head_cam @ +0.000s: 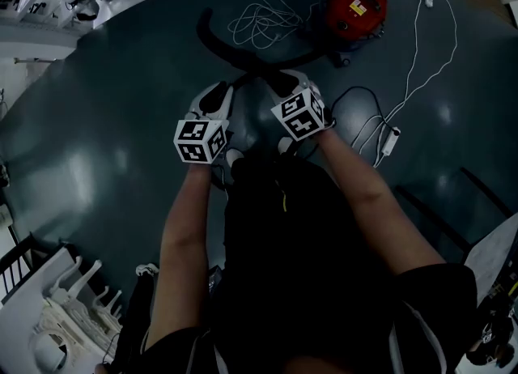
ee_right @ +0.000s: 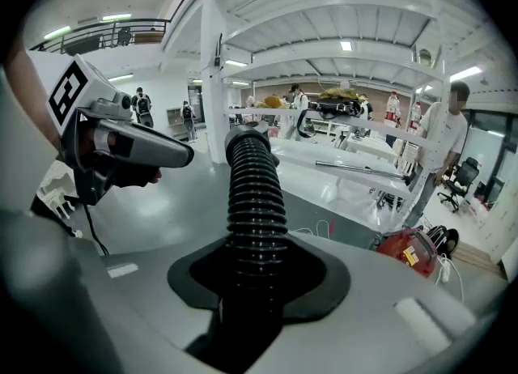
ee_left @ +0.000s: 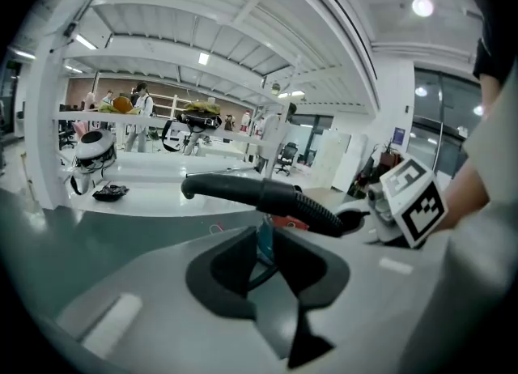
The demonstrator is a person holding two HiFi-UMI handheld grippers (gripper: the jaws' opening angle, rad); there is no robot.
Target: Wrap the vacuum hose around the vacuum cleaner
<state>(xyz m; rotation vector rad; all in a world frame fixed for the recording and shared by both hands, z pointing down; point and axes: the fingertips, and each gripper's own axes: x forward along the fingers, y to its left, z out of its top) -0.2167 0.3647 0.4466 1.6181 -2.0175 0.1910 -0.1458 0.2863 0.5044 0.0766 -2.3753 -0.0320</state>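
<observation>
The red vacuum cleaner point(head_cam: 356, 6) stands on the dark floor at the far right. Its black hose point(head_cam: 212, 40) curves across the floor from the far left to my two grippers. My right gripper point(ee_right: 255, 275) is shut on the ribbed hose point(ee_right: 255, 202), which rises straight out of its jaws. The vacuum point(ee_right: 413, 251) lies low to the right in that view. My left gripper point(ee_left: 269, 239) has its jaws almost together with nothing between them. The hose's smooth end point(ee_left: 243, 190) crosses just beyond its tips. In the head view the left gripper point(head_cam: 227, 89) and right gripper point(head_cam: 283, 82) are side by side.
A loose white cord point(head_cam: 259, 24) lies coiled beside the vacuum. A white cable with a power block point(head_cam: 388, 142) trails at my right. White tables ring the floor, one bearing a metal wand point(ee_right: 364, 172). A person point(ee_right: 449, 146) stands far right.
</observation>
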